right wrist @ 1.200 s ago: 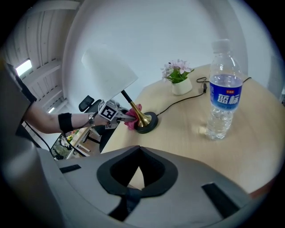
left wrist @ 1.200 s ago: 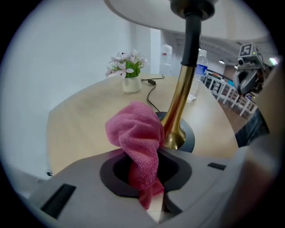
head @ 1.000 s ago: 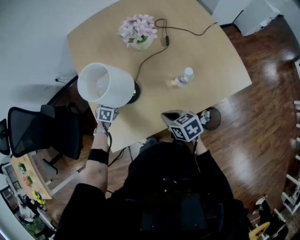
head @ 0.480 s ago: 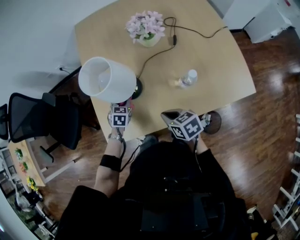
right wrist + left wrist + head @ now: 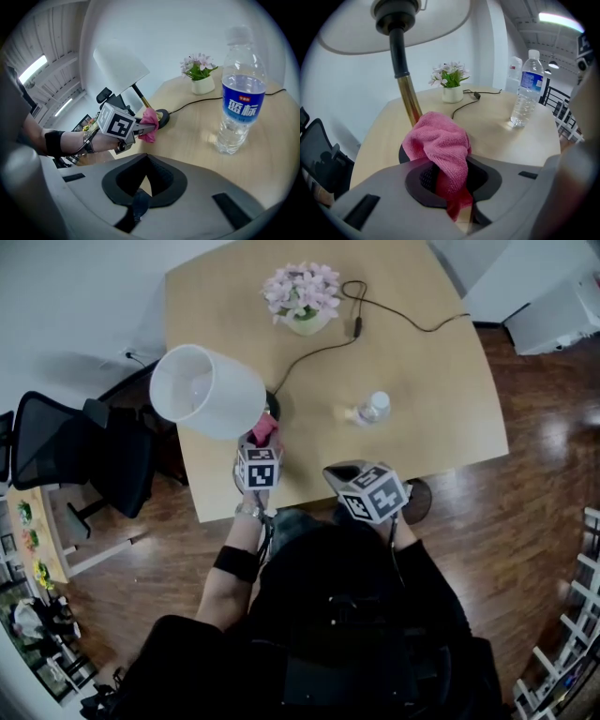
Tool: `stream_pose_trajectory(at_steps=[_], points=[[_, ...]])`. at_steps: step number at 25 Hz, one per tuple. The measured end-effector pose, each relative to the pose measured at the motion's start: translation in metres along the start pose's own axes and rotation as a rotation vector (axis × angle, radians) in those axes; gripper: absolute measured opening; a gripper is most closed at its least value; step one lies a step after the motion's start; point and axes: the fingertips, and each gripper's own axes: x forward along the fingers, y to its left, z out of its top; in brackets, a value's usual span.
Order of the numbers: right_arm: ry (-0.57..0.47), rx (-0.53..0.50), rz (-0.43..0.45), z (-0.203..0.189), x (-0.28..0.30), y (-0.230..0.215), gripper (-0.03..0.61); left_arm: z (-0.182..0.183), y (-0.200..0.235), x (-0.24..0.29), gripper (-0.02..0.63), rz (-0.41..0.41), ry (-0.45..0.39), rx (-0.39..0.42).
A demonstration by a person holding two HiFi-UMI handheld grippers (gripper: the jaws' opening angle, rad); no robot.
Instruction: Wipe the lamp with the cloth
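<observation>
Light: bright, even; ceiling strip (image 5: 560,18) glows, top right of left gripper view.
Shadow: soft, grey, left of lamp (image 5: 206,392).
Edges: fisheye bend, dark corners in gripper views.
Focus: closest foreground blurred.

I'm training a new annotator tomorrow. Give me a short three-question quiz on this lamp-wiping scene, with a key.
1. True or false: the left gripper is clamped on a pink cloth.
2. The right gripper is: A) shut and empty; B) wide open; C) shut on a cup.
3. In the head view, what clear thing stands on the table to the right of the lamp?
Key: 1 true; 2 A; 3 the water bottle.
</observation>
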Motion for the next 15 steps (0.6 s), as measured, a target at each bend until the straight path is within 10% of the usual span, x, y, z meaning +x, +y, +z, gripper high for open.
stream_pose_trajectory(at_steps=[15], points=[[0.036,-0.052,0.008,-0.007,-0.025,-0.036,0.005,0.048,-0.011,0.037,0.086,0.156,-0.031,-0.144]])
